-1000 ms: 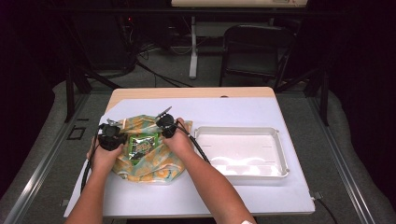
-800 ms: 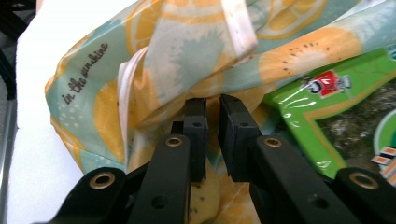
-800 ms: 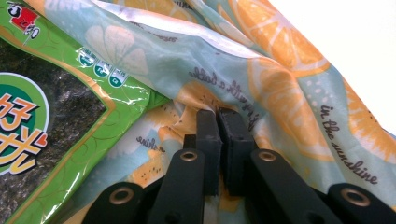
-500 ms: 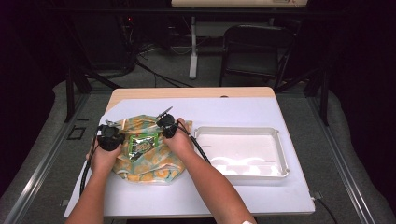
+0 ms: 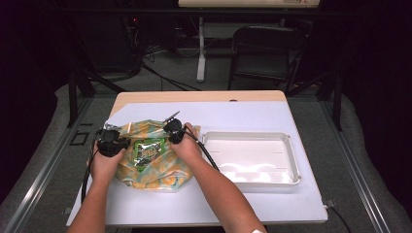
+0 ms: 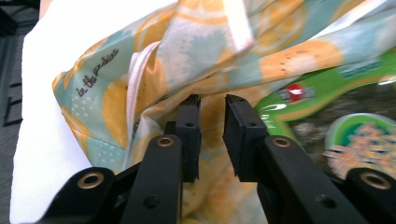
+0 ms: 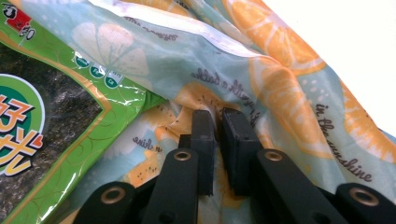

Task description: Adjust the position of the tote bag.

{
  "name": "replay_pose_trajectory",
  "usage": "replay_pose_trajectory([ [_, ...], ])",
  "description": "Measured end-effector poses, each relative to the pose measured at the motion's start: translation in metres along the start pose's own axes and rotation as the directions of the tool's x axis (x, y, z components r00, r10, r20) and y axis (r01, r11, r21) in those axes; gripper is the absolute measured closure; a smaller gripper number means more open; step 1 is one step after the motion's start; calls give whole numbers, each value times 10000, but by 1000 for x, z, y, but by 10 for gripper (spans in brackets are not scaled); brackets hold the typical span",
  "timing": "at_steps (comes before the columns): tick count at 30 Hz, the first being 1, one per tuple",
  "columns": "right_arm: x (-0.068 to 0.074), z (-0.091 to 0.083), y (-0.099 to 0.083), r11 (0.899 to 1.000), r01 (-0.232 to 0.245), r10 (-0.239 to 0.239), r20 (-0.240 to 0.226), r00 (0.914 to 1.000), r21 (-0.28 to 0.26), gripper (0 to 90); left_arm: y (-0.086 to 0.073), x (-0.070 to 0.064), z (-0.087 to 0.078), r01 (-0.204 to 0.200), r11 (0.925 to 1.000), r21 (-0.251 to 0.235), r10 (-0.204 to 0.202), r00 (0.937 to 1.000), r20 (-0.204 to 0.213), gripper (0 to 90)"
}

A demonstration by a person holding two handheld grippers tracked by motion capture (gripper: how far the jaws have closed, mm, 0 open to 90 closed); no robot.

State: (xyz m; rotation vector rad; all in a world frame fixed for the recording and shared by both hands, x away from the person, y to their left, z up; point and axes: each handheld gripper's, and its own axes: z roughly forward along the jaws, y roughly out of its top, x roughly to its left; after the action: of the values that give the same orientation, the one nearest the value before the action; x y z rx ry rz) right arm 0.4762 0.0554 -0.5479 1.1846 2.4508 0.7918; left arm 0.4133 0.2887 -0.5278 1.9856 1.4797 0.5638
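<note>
A cloth bag (image 5: 156, 171) printed with orange slices on pale blue lies on the left half of the table. Inside its mouth rests a green snack packet (image 5: 145, 149). My left gripper (image 5: 111, 141) is at the bag's left edge and my right gripper (image 5: 174, 131) at its upper right edge. In the left gripper view the left gripper (image 6: 212, 107) has its jaws a little apart around a fold of the bag (image 6: 187, 56), beside the packet (image 6: 336, 93). The right gripper (image 7: 217, 119) pinches the bag's cloth (image 7: 280, 84) with almost no gap, next to the packet (image 7: 56, 116).
A shallow white tray (image 5: 292, 160) stands to the right of the bag. The table (image 5: 252, 114) has a white cover with a strip of wood at its far edge. A dark chair (image 5: 265, 53) and stand legs are beyond the table.
Both hands and the bag stay almost where they were. The cloth between them has shifted only slightly.
</note>
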Motion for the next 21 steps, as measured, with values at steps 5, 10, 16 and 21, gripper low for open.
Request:
replay_pose_trajectory([
  [5,-1,0,-1,9999,-90,90,-9,10000,-112,814,3,-12,-23,179,9969,-770,-125,9975,692,689],
  [10,-2,-1,-1,9999,-85,84,-8,10000,-77,772,6,-21,-44,253,9840,-1762,-67,9944,1050,643],
  [16,1,-9,1,9994,-68,60,-230,9997,-342,692,5,-20,-45,185,9881,-1525,-33,9951,991,632],
  [21,4,-27,5,9960,-162,113,-556,9984,-881,654,4,-18,-50,308,9857,-1655,-150,9953,959,626],
])
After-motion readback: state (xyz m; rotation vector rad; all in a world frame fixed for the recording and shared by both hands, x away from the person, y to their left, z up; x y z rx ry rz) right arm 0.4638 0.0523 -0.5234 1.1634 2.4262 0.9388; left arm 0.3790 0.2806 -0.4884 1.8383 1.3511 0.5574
